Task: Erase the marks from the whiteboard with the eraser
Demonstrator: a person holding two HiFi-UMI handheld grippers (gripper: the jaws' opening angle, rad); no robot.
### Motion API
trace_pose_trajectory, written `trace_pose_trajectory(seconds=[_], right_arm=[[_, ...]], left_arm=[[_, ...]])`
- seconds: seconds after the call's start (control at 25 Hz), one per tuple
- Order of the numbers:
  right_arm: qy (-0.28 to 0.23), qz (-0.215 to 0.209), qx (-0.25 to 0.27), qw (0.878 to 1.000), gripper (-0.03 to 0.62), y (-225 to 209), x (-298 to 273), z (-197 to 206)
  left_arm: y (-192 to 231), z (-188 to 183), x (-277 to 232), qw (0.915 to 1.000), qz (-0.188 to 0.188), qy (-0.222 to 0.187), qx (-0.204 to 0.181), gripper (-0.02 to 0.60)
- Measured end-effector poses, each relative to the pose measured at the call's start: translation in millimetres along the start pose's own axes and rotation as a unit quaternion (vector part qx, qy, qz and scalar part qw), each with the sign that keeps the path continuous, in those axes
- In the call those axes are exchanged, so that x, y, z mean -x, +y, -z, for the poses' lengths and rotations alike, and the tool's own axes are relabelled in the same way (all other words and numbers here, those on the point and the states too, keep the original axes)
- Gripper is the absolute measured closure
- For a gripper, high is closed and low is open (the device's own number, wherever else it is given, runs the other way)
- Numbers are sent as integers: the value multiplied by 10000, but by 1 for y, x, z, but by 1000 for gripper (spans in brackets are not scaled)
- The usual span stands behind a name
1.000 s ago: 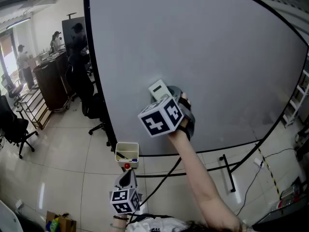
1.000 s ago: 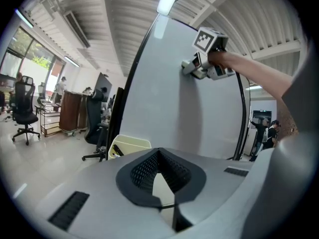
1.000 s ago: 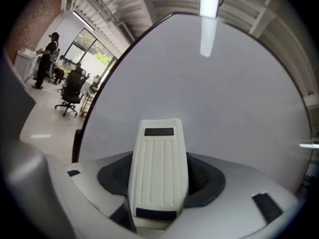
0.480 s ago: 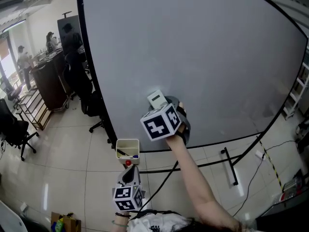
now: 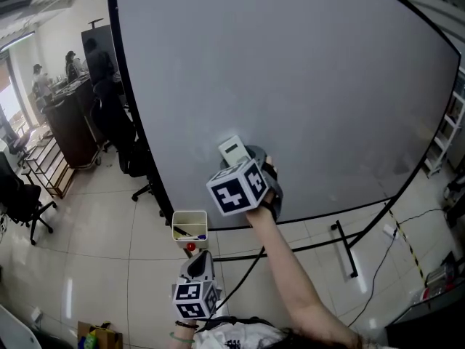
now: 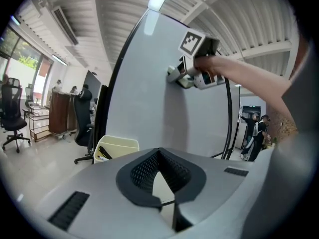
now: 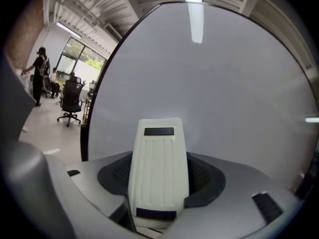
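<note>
Right gripper point(image 7: 159, 203) clamped on the white eraser point(image 5: 234, 151) — eraser end against the whiteboard point(image 5: 312, 78). Left gripper point(image 6: 164, 203) hangs low (jaws together, empty) near the cream marker bin point(image 5: 190, 222).

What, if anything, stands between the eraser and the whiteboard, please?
Nothing visible does: the right hand-held gripper holds the eraser right up at the whiteboard, with no object between them.
</note>
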State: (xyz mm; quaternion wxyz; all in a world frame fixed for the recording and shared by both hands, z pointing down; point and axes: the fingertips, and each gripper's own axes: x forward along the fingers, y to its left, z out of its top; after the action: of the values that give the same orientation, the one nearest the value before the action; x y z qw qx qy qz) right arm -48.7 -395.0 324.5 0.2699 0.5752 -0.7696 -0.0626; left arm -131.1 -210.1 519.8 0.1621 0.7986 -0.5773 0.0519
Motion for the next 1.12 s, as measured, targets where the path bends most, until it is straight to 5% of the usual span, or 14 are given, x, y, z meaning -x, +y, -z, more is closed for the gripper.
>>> trace_pose_trajectory(seconds=[0.12,0.32,0.4,0.56,0.72,0.8,0.96,1.12], right_arm=[[-80,-233,-286,9993,316,-2,0,11],[-1336,439,-598,9882,316,-83,66,-106],[-1103,484,-631,9907,316,-91,61,-110],[-121,532,-217,9983,315,-46,17,-24],[523,-44,-239,9983,316,-1,-12,48],[310,-146,-400,9986,318,-9,-4,33],[-728,291,-623,9950,316,-69,38,-62],[-432,631,-395,9963,316,-78,39,-67]], left_arm=[[9,3,5,9999,-129,-64,24,584],[17,1,13,9997,-228,-28,96,584],[16,-5,12,9997,-218,-100,105,584],[16,-9,11,9997,-214,-118,76,584],[17,-4,12,9998,-172,-31,77,584],[18,-1,11,9998,-176,-34,82,584],[16,4,9,9997,-168,-6,152,584],[12,4,8,9998,-124,31,149,584]])
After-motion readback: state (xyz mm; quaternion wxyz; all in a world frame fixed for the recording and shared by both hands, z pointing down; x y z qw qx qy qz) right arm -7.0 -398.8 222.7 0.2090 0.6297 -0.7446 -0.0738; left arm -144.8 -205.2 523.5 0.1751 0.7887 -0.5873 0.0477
